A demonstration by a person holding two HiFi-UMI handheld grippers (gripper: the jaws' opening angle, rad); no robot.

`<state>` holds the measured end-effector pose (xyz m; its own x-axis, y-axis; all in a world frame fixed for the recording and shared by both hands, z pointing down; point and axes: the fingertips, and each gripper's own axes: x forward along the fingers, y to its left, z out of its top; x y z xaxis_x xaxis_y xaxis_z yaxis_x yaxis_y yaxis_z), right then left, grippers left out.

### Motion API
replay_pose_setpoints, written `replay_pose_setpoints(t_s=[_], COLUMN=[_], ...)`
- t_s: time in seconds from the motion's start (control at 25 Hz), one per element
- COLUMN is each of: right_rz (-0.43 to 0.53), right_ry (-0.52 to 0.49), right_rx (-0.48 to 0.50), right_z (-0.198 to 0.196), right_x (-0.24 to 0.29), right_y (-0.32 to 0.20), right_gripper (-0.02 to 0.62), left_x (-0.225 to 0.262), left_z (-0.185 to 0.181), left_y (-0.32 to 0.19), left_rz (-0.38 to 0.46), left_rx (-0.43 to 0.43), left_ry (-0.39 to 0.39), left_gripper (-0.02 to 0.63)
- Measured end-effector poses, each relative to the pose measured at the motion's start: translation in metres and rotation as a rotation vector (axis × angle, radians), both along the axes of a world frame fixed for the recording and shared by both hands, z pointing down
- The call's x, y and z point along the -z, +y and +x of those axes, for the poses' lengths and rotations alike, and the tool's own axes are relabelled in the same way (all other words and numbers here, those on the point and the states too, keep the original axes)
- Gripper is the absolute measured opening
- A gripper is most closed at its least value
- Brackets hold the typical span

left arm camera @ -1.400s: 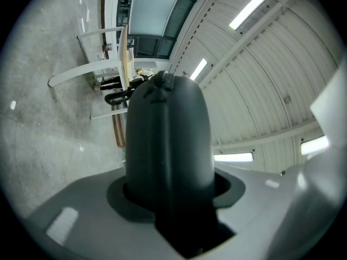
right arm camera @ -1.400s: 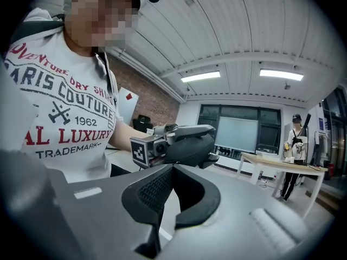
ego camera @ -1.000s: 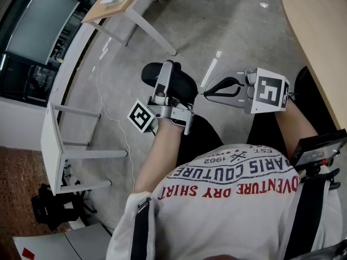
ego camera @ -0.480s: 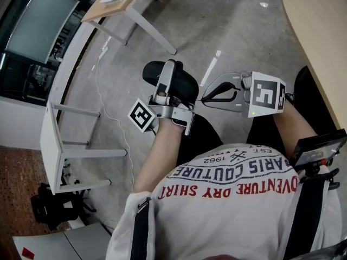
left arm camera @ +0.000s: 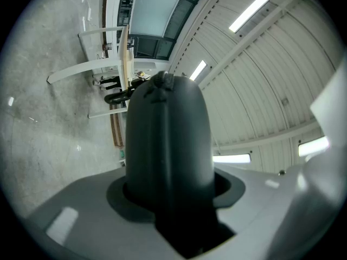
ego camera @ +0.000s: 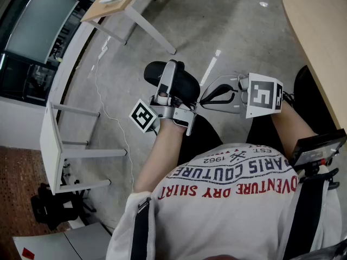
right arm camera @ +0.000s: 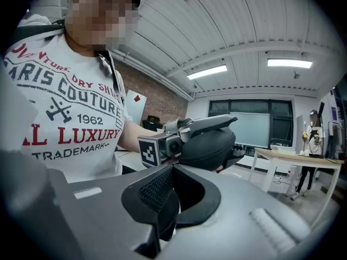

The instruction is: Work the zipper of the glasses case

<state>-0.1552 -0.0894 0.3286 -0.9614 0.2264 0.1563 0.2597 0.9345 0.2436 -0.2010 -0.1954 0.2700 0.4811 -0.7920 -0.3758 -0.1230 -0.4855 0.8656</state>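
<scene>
Right hand-held gripper (ego camera: 201,98) edged nearer glasses case (ego camera: 186,83).

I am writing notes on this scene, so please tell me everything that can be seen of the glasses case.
The glasses case is a black, oval, domed shell with a matte look, and a faint line runs along its length. It appears closed; no zipper pull can be made out. It is held in the air in front of the person, clamped across its middle by the left gripper. The right gripper points its tips at the case's right end; whether they touch it cannot be told.
</scene>
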Motion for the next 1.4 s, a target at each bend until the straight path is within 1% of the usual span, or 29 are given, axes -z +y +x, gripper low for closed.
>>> replay_pose_setpoints(t_s=[0.08, 0.16, 0.2, 0.24, 0.28, 0.32, 0.36, 0.48, 0.52, 0.56, 0.6, 0.64, 0.84, 0.92, 1.08, 1.24, 1.4], right_rz=[-0.003, -0.039, -0.065, -0.086, -0.102, -0.119, -0.136, -0.177, -0.19, -0.198, -0.205, -0.214, -0.282, -0.309, -0.388, -0.396, -0.401], right_ry=[0.009, -0.005, -0.016, -0.02, -0.019, -0.017, -0.017, -0.025, -0.025, -0.023, -0.019, -0.014, -0.006, 0.0, 0.001, 0.016, 0.036], right_rx=[-0.004, -0.024, -0.041, -0.057, -0.072, -0.088, -0.107, -0.185, -0.217, -0.25, -0.284, -0.314, -0.395, -0.421, -0.449, -0.458, -0.462], right_z=[0.0, 0.0, -0.001, -0.001, 0.0, 0.001, 0.003, 0.01, 0.013, 0.016, 0.018, 0.019, 0.023, 0.025, 0.028, 0.022, 0.027], right_x=[-0.002, -0.002, -0.003, -0.004, -0.006, -0.009, -0.012, -0.018, -0.018, -0.019, -0.019, -0.019, -0.022, -0.025, -0.028, -0.026, -0.034], right_y=[-0.002, -0.005, -0.008, -0.011, -0.014, -0.017, -0.02, -0.035, -0.041, -0.047, -0.053, -0.058, -0.072, -0.08, -0.089, -0.094, -0.094], right_gripper=[0.002, 0.005, 0.005, 0.005, 0.011, 0.01, 0.008, -0.008, -0.008, -0.008, -0.008, -0.006, 0.0, 0.0, -0.002, -0.002, -0.002], left_x=[-0.001, -0.001, -0.001, 0.0, -0.001, -0.003, -0.008, -0.022, -0.028, -0.036, -0.044, -0.051, -0.088, -0.092, -0.091, -0.085, -0.091], left_z=[0.0, 0.0, 0.001, 0.002, 0.002, 0.003, 0.004, 0.007, 0.008, 0.009, 0.008, 0.007, 0.01, 0.012, 0.013, 0.006, 0.014], left_y=[0.0, 0.0, 0.0, 0.001, 0.002, 0.004, 0.007, 0.015, 0.018, 0.019, 0.02, 0.021, 0.026, 0.026, 0.021, 0.015, 0.012], left_rz=[-0.001, 0.004, 0.013, 0.026, 0.039, 0.051, 0.064, 0.148, 0.167, 0.174, 0.173, 0.169, 0.152, 0.159, 0.172, 0.174, 0.178], left_rx=[0.001, 0.005, 0.008, 0.014, 0.023, 0.035, 0.052, 0.102, 0.108, 0.11, 0.11, 0.108, 0.069, 0.056, 0.039, 0.047, 0.037], left_ry=[0.0, -0.016, -0.039, -0.079, -0.144, -0.238, -0.365, -0.828, -0.946, -1.034, -1.096, -1.138, -1.304, -1.331, -1.325, -1.301, -1.282], left_gripper=[0.247, 0.247, 0.247, 0.247, 0.248, 0.247, 0.247, 0.249, 0.249, 0.249, 0.249, 0.249, 0.249, 0.249, 0.249, 0.249, 0.249])
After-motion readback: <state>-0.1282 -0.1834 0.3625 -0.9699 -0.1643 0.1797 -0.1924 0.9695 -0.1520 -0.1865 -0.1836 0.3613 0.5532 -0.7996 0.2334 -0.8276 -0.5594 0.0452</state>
